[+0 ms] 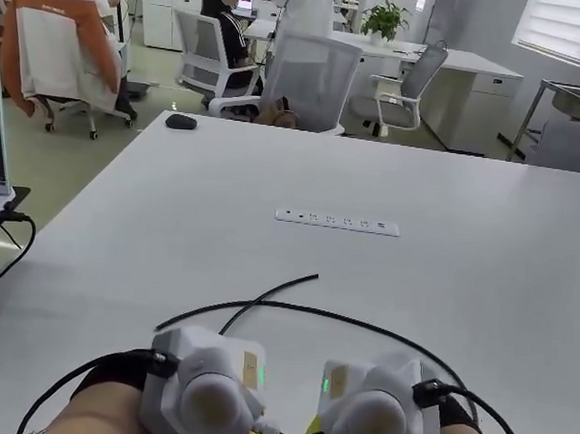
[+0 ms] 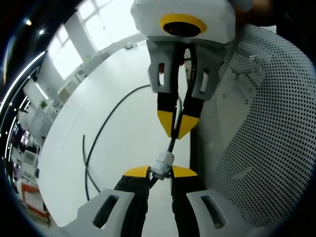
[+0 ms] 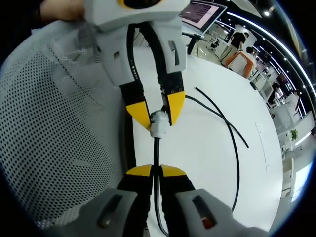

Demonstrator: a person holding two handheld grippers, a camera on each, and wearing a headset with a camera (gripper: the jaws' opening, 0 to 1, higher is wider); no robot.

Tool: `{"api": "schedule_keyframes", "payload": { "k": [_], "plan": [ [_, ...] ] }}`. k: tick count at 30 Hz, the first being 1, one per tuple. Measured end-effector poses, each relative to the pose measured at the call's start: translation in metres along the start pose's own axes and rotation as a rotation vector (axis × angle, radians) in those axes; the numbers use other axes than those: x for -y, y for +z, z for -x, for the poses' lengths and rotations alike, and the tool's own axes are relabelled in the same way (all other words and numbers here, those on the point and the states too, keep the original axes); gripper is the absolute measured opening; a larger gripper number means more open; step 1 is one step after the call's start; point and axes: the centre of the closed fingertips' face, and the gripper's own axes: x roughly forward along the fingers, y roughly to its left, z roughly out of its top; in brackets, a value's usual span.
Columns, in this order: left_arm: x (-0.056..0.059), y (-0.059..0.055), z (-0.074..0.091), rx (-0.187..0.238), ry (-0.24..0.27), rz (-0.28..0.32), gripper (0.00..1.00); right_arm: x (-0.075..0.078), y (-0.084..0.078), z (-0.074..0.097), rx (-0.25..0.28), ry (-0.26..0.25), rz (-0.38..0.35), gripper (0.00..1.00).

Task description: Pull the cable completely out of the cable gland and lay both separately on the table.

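Several desks [image 1: 467, 66] and swivel chairs [image 1: 314, 75] fill the office beyond, with a potted plant [image 1: 385, 20] at the far side. Nearer, the wide white counter [image 1: 478, 281] has a socket strip [image 1: 337, 222] set into its middle and a dark mouse [image 1: 181, 122] near its far edge. The black cable [image 1: 315, 311] lies on it in a loose loop. One free end points away from the person and the rest curves back toward the near edge.

The left gripper [image 2: 159, 172] is clamped on the white gland [image 2: 163, 162]. The right gripper [image 3: 157, 171] is closed on the cable itself, just beside the gland. They face each other tip to tip, close together, with a short stretch of cable running straight between them.

That stretch is the axis that matters. The gland's bore seems to lie along the line joining the two grippers, so the pull should probably run straight along it, with the hands drawn apart rather than sideways. How much cable remains inside the gland I cannot tell.
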Motion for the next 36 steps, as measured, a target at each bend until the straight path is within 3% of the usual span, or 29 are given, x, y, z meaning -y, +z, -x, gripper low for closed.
{"api": "schedule_keyframes", "payload": {
  "k": [5,10,12,15,18,19,21,23,25,27,32,33,34,36],
  "plan": [
    [-0.002,-0.001,0.001,-0.005,0.009,0.002,0.17,0.007,-0.024,0.0,-0.103,-0.023,-0.03,0.04],
    [-0.004,-0.002,0.001,-0.003,0.016,0.013,0.17,0.018,-0.057,0.004,-0.255,-0.072,-0.07,0.04],
    [-0.003,-0.002,0.001,-0.005,0.014,0.012,0.17,0.018,-0.062,0.004,-0.274,-0.072,-0.073,0.05],
    [-0.002,-0.002,0.001,-0.009,0.011,0.009,0.17,0.017,-0.062,0.005,-0.266,-0.068,-0.097,0.05],
    [-0.003,-0.003,0.001,-0.013,0.013,0.012,0.17,0.014,-0.06,0.004,-0.265,-0.055,-0.073,0.07],
    [-0.003,-0.004,0.001,-0.016,0.014,0.012,0.17,0.013,-0.056,0.004,-0.251,-0.05,-0.064,0.11],
    [-0.002,-0.004,0.001,-0.017,0.01,0.01,0.17,0.008,-0.037,-0.001,-0.147,-0.019,-0.098,0.19],
    [0.0,-0.004,0.001,-0.019,0.007,0.005,0.17,0.004,-0.024,0.0,-0.095,-0.003,-0.074,0.2],
    [0.0,-0.004,0.0,-0.02,0.004,0.003,0.17,0.004,-0.024,0.0,-0.118,-0.015,-0.008,0.19],
    [0.001,-0.004,0.0,-0.019,-0.001,0.002,0.17,0.0,-0.023,-0.001,-0.117,-0.007,-0.019,0.18],
    [0.002,-0.005,-0.001,-0.024,-0.006,-0.001,0.17,0.002,-0.012,0.001,-0.06,-0.005,-0.005,0.18],
    [0.002,-0.004,-0.001,-0.022,-0.006,0.0,0.17,0.001,-0.009,0.001,-0.041,0.004,-0.013,0.18],
    [0.003,-0.004,-0.001,-0.018,-0.009,0.003,0.17,0.0,-0.002,0.002,0.01,0.019,-0.067,0.16],
    [0.002,-0.004,-0.001,-0.021,-0.006,-0.001,0.17,0.003,-0.001,0.004,0.021,0.016,-0.088,0.14]
  ]
}}
